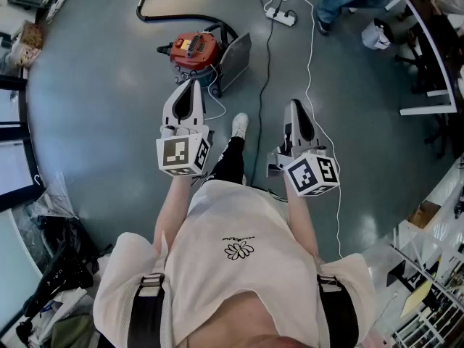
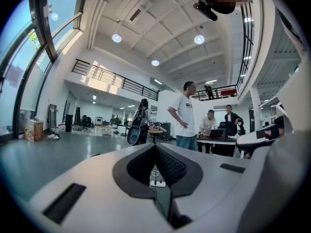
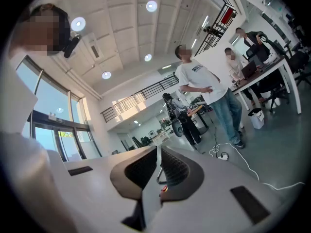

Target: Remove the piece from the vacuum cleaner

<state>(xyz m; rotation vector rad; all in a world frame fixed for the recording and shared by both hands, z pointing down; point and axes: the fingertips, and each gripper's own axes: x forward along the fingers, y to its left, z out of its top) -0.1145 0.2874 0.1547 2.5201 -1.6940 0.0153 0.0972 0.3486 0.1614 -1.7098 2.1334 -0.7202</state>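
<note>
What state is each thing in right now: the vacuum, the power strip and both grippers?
Vacuum: upright, untouched.
Power strip: lying flat, in use.
Left gripper: shut, empty.
Right gripper: shut, empty.

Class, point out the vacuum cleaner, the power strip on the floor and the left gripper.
vacuum cleaner (image 1: 197,54): head view, on its red body.
power strip (image 1: 282,17): head view, on its white casing.
left gripper (image 1: 193,83): head view, at its jaw tips, which meet.
</note>
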